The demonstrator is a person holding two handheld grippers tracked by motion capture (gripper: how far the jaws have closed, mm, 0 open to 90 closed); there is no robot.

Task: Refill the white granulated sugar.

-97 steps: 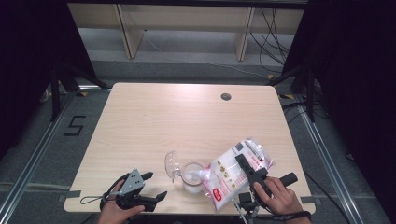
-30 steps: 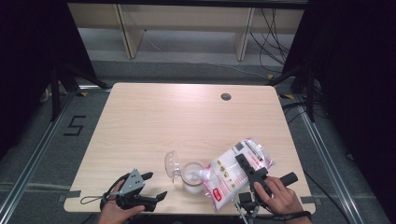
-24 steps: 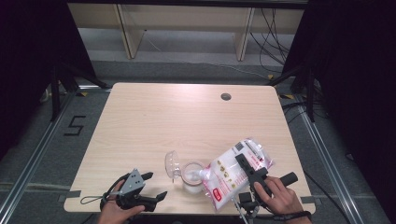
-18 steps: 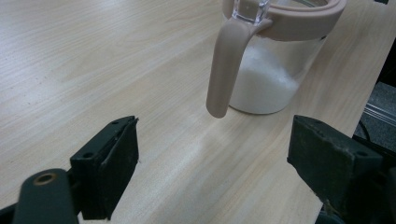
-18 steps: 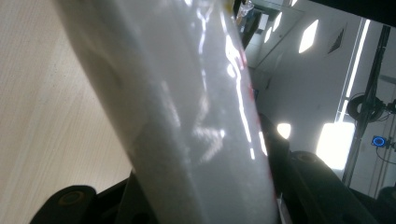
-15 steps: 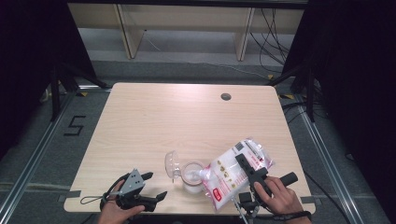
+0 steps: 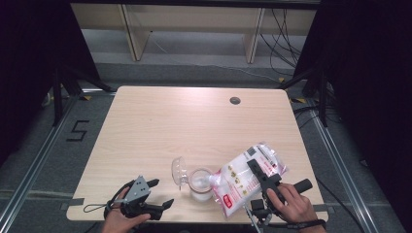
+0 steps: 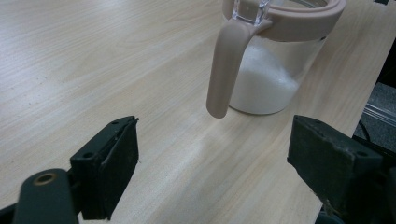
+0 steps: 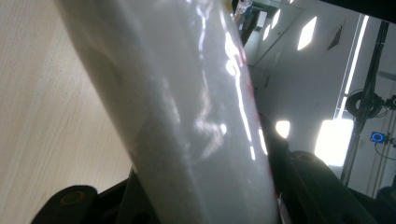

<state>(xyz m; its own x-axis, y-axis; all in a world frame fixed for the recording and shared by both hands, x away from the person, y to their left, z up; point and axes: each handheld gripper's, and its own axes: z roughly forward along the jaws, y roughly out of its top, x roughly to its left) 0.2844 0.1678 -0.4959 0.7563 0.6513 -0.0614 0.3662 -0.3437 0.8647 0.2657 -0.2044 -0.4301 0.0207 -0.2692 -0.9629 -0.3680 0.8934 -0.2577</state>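
Sugar bag (image 7: 245,180), clear plastic with red print and white granules inside, sits at the near right of the table (image 7: 194,126). Long axis runs diagonal in the high view: top end up toward the far right, mouth end down toward the near left, tilted over the jar (image 7: 200,183). Low corner of the bag is at the jar's rim; can't tell if it actually touches. Right gripper (image 7: 262,175) is clamped on the bag across its upper right part, jaws closed down to the bag's thickness, one each side. In the right gripper view the bag (image 9: 187,112) runs up between the two jaws as a glossy white band, leaning left. Right hand (image 7: 291,206) is at the table's near edge behind the gripper. Jar is clear glass with a pinkish collar (image 8: 299,23) and a flip lid (image 7: 178,171) swung open to its left, part-filled with white sugar (image 8: 264,79). A pinkish tab (image 8: 224,70) hangs down from the collar on the side facing the left gripper. Left gripper (image 7: 160,193) is near the front left edge, well apart from the bag, jar between them. Its jaws are spread wide, holding nothing, pointing toward the jar. Left hand (image 7: 121,221) is at the table edge. Small dark round hole (image 7: 235,100) at the far right of the tabletop.
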